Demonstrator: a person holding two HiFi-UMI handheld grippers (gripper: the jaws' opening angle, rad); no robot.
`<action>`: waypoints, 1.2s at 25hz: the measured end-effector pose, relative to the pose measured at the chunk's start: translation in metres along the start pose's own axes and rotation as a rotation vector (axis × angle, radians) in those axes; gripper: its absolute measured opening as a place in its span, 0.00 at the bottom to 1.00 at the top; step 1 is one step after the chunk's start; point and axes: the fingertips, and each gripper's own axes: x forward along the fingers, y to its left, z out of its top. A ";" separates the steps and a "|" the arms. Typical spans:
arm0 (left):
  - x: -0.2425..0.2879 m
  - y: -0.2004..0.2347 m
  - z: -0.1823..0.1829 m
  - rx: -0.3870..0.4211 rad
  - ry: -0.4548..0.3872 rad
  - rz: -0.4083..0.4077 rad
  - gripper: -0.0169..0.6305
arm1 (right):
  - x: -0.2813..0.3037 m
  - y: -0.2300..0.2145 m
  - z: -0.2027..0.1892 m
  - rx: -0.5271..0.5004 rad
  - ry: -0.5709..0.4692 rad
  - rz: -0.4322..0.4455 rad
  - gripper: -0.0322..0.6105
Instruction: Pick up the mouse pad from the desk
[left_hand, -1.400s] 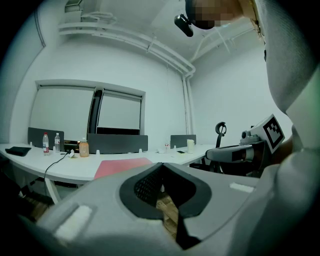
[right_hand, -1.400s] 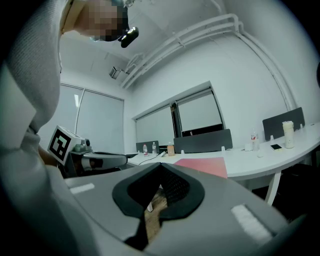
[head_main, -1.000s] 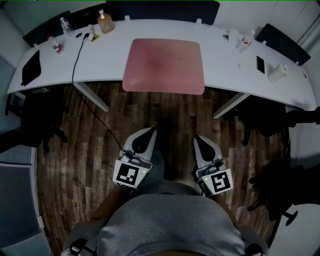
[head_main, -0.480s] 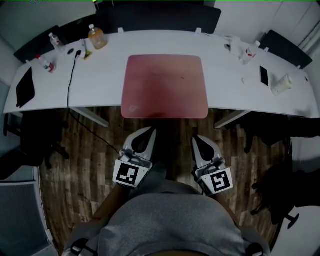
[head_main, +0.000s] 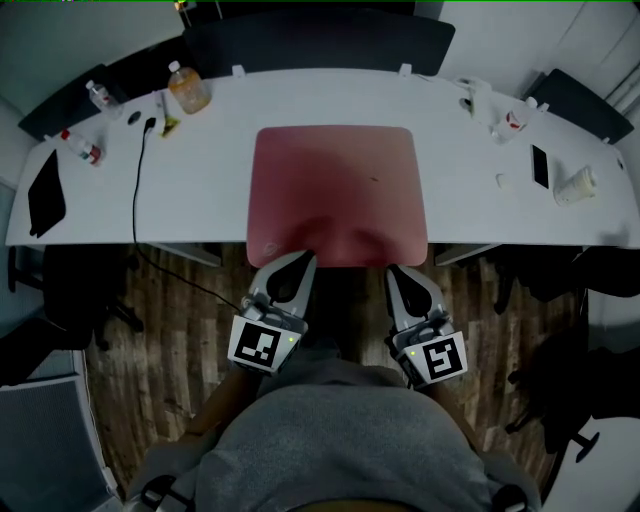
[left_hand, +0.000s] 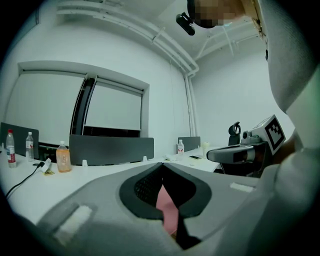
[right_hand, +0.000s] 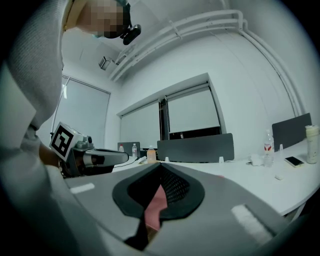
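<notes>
**A:** Desk (head_main: 200, 190) is the biggest thing. Where does it sit from those jaws?

**B:** Straight ahead of both pairs. It is long and white and runs far out to either side of them. A dark screen (head_main: 320, 40) stands along its far edge, well beyond the tips.

**A:** And the mouse pad?

**B:** The pink mouse pad (head_main: 335, 190) lies flat on the desk, dead ahead. Its near edge sticks out past the desk's front. The left gripper (head_main: 303, 258) and the right gripper (head_main: 393, 270) point level at that edge, side by side, with their tips just over it. I can't tell whether they touch it.

**A:** Are the jaws wide?

**B:** No, both pairs are pressed together and hold nothing. Only a strip of pink shows through the gap behind each pair of tips.

**A:** What about the smaller things?

**B:** A flat black case (head_main: 47, 193) lies far out to the left of the left jaws. A black cable (head_main: 137, 180) runs between the case and the pad. An orange drink bottle (head_main: 187, 88) stands ahead and to the left. A paper cup (head_main: 578, 185) and a phone (head_main: 541, 166) are ahead and well to the right of the right jaws.
</notes>
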 end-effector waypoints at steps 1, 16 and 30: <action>0.004 0.003 0.001 -0.001 -0.001 -0.003 0.02 | 0.005 -0.002 0.000 -0.004 0.000 -0.001 0.05; 0.031 0.008 -0.020 0.066 0.103 0.045 0.03 | 0.028 -0.031 -0.023 -0.055 0.128 0.107 0.05; 0.022 0.010 -0.102 0.384 0.304 0.061 0.24 | 0.040 -0.023 -0.113 -0.314 0.317 0.202 0.31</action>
